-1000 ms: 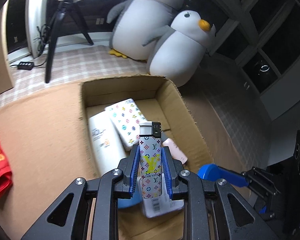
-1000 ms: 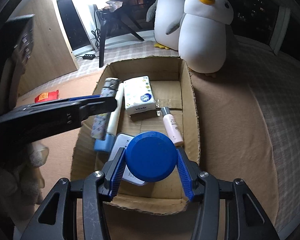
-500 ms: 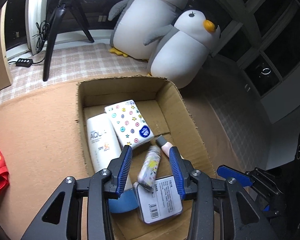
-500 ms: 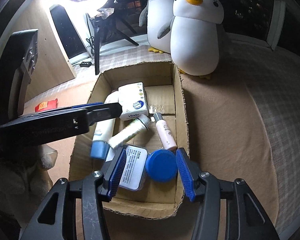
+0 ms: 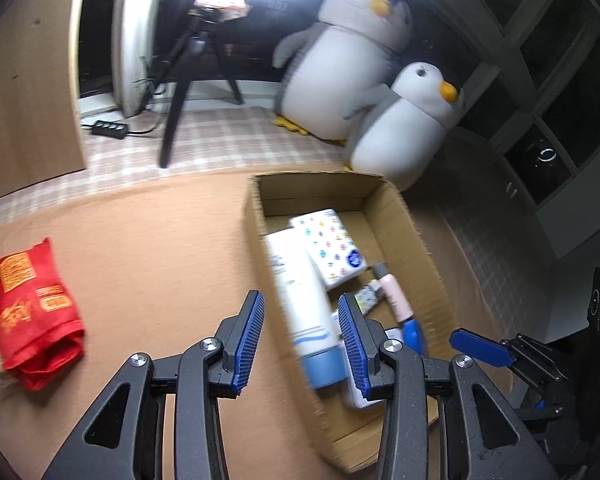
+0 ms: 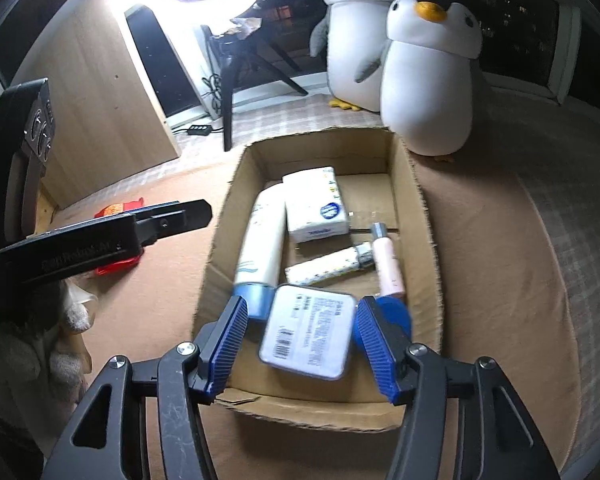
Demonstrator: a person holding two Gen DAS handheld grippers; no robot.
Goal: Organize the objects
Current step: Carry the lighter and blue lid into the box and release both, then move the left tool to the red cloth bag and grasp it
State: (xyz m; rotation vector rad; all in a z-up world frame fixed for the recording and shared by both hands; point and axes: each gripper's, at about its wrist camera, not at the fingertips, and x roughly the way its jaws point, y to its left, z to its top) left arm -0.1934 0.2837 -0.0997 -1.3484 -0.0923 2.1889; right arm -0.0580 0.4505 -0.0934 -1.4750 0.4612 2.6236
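Left gripper (image 5: 301,340) hangs with jaws released, one red pouch (image 5: 32,312) to their left. Right gripper (image 6: 299,346) jaws, also released, hover over one cardboard box (image 6: 416,184) holding six items: tube (image 6: 262,236), tissue pack (image 6: 316,204), lighter (image 6: 328,266), pink bottle (image 6: 386,262), tin (image 6: 308,332), blue cap (image 6: 398,312).

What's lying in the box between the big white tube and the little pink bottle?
In the right wrist view, a patterned lighter lies slanted between the white tube and the pink bottle, inside the cardboard box.
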